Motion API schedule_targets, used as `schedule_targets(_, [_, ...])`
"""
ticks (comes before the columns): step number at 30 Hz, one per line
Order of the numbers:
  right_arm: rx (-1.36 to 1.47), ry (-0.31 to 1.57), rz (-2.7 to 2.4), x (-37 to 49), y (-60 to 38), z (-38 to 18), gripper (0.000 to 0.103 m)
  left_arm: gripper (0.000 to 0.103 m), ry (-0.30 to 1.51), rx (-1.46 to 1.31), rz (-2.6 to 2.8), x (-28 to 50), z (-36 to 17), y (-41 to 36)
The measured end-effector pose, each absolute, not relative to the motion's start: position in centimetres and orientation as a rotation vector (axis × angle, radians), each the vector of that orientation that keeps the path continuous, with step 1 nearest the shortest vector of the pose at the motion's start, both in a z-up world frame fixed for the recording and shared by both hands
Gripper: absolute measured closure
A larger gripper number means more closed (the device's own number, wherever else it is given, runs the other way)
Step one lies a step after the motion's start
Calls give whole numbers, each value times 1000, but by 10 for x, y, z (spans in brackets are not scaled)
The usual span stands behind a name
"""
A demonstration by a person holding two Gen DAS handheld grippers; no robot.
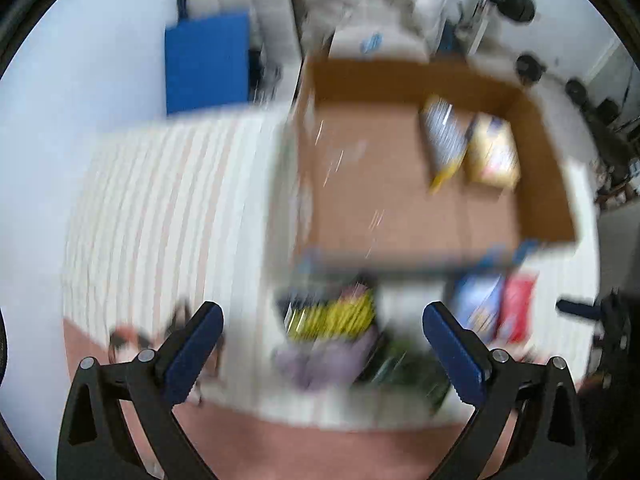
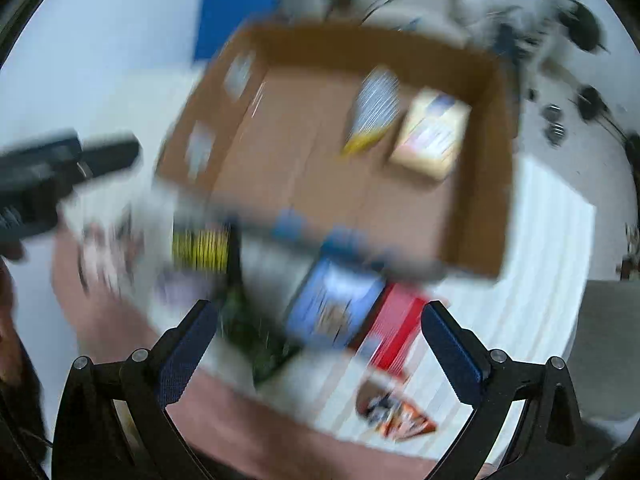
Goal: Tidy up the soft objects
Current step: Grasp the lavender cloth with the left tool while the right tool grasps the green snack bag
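Observation:
Both views are motion-blurred. An open cardboard box (image 1: 544, 184) (image 2: 484, 208) stands on a striped cloth and holds two packets, a striped white one (image 1: 442, 136) (image 2: 376, 108) and a yellow one (image 1: 494, 152) (image 2: 432, 136). In front of the box lie soft packets: yellow-black (image 1: 336, 316) (image 2: 202, 248), purple (image 1: 320, 360), green (image 2: 248, 332), blue (image 1: 478, 304) (image 2: 336, 300) and red (image 1: 518, 308) (image 2: 396, 328). My left gripper (image 1: 322, 348) is open and empty above the yellow-black and purple packets. My right gripper (image 2: 320, 344) is open and empty above the blue packet.
The striped cloth (image 1: 168, 208) covers a pink surface (image 1: 320, 452). A blue mat (image 1: 206, 64) lies on the floor behind. An orange packet (image 2: 396, 412) lies near the cloth's front edge. The left gripper's body (image 2: 48, 176) shows at the right wrist view's left edge.

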State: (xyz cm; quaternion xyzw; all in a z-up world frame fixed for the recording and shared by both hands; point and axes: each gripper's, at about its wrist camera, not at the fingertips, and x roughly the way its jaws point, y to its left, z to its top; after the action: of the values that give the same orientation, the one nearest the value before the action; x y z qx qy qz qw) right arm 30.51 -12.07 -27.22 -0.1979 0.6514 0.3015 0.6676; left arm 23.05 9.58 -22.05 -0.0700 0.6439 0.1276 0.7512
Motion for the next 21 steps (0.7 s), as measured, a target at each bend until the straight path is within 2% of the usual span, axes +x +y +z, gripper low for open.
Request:
schedule_targets(5, [-569,1588,777,261,-85,-347,1,1,1597,-110,240,177,-298,110])
schedule_targets(9, [-648,1544,826,252,-57,-373,7,2,1629,-6,182,167,-319,107])
schedule_targets(14, [-736,1580,813,252,-42,-401,7,2,1619,250,54,171,-325,85])
schedule_targets(16, [-730,1599,791,252,-45,-400,17,2,1615,327,27,176,-327,76])
schedule_targets(18, [-698,1637,740,253,-55,-397,38,2,1622,368,12,183,-332,69])
schedule_targets(21, [-681,1694,677,247,-75,-397,45,2,1625,394,-28,194,-338,58])
